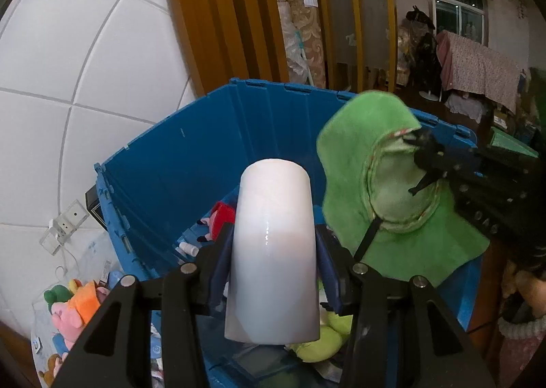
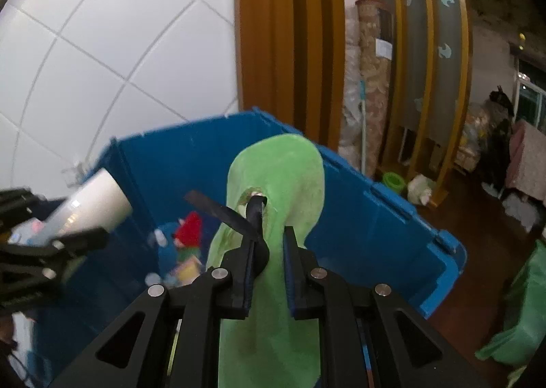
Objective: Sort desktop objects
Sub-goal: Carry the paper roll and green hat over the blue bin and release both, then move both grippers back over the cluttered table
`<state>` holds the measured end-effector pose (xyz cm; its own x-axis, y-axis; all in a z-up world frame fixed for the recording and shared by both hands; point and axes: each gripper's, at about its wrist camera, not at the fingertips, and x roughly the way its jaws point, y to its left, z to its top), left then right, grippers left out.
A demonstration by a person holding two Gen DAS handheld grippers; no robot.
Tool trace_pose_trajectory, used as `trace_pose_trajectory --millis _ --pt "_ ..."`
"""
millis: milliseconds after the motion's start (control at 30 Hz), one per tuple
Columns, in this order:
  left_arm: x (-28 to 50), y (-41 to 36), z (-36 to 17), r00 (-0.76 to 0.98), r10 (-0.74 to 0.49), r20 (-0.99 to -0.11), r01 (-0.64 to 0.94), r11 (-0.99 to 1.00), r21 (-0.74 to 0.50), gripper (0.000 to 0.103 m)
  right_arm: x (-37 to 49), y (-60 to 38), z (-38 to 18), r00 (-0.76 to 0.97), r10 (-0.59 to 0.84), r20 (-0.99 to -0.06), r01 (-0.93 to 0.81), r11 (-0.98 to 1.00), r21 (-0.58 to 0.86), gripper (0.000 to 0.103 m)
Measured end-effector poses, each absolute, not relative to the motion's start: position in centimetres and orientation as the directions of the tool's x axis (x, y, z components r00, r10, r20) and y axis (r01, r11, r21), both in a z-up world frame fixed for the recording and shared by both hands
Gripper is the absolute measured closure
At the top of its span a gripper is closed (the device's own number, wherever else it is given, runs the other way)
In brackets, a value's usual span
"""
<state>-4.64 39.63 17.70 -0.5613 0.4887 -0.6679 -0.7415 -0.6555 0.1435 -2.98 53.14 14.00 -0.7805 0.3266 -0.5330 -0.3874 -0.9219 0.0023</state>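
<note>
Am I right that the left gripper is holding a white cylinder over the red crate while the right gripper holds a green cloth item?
Only the crate's colour is wrong: the crate is blue, not red, as the left wrist view shows. The rest stands: the left gripper is shut on the white cylinder above it, and the right gripper holds the green cloth item.

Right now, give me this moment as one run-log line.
left gripper: shut on white cylinder | right gripper: shut on green cloth | both over blue bin | nothing released
</note>
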Motion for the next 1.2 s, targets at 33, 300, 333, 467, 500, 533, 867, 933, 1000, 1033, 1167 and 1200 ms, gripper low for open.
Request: trace_pose_trajectory --millis 33,300,333,467,500,533,867,933,1000,1033,1167,1200 --pt "-4.6 39.9 17.6 -0.563 0.484 -0.67 -0.74 -0.657 0.147 0.057 -3.2 53.2 13.7 -0.772 0.328 -0.544 -0.388 -0.922 -0.004 0.088" --pt "-4.8 40.0 16.9 -0.575 0.456 -0.679 -0.724 -0.67 0.162 0.057 -3.9 53.5 11.8 -0.725 0.359 -0.588 -0.38 -0.92 -0.093 0.08" --pt "-4.8 39.9 16.9 -0.578 0.457 -0.676 -0.722 -0.672 0.163 0.055 -3.8 53.5 11.8 -0.724 0.361 -0.588 -0.382 -0.919 -0.095 0.077" --pt "-4.4 39.5 17.3 -0.61 0.454 -0.649 -0.704 -0.686 0.182 0.028 -3.7 53.9 11.9 -0.723 0.373 -0.582 -0.388 -0.916 -0.106 0.047" --pt "-4.4 39.3 17.5 -0.614 0.456 -0.644 -0.703 -0.688 0.182 0.027 -3.8 54.0 12.0 -0.722 0.377 -0.58 -0.389 -0.915 -0.111 0.031" --pt "-4.4 39.1 17.6 -0.617 0.458 -0.64 -0.7 -0.69 0.182 0.027 -3.7 53.8 12.0 -0.72 0.385 -0.577 -0.391 -0.912 -0.12 0.022" --pt "-4.5 35.6 18.3 -0.646 0.472 -0.6 -0.661 -0.738 0.132 0.027 -3.3 51.4 13.8 -0.733 0.43 -0.528 -0.403 -0.899 -0.173 0.0" --pt "-4.5 34.6 18.6 -0.653 0.491 -0.577 -0.658 -0.745 0.11 0.027 -3.2 50.6 14.2 -0.736 0.438 -0.517 -0.401 -0.896 -0.188 0.0" --pt "-4.4 33.2 19.1 -0.663 0.507 -0.551 -0.65 -0.755 0.087 0.027 -3.0 49.6 14.8 -0.744 0.441 -0.502 -0.396 -0.896 -0.2 0.0" --pt "-4.3 32.4 19.4 -0.672 0.512 -0.534 -0.643 -0.761 0.08 0.027 -2.8 49.1 15.2 -0.749 0.439 -0.497 -0.392 -0.898 -0.203 0.0" --pt "-4.1 29.5 20.0 -0.709 0.503 -0.495 -0.603 -0.796 0.056 0.027 -1.9 46.7 16.6 -0.775 0.427 -0.467 -0.37 -0.904 -0.213 0.0" --pt "-4.2 28.6 19.9 -0.71 0.501 -0.496 -0.596 -0.802 0.042 0.027 -1.5 45.9 17.2 -0.787 0.417 -0.455 -0.36 -0.909 -0.211 0.0"
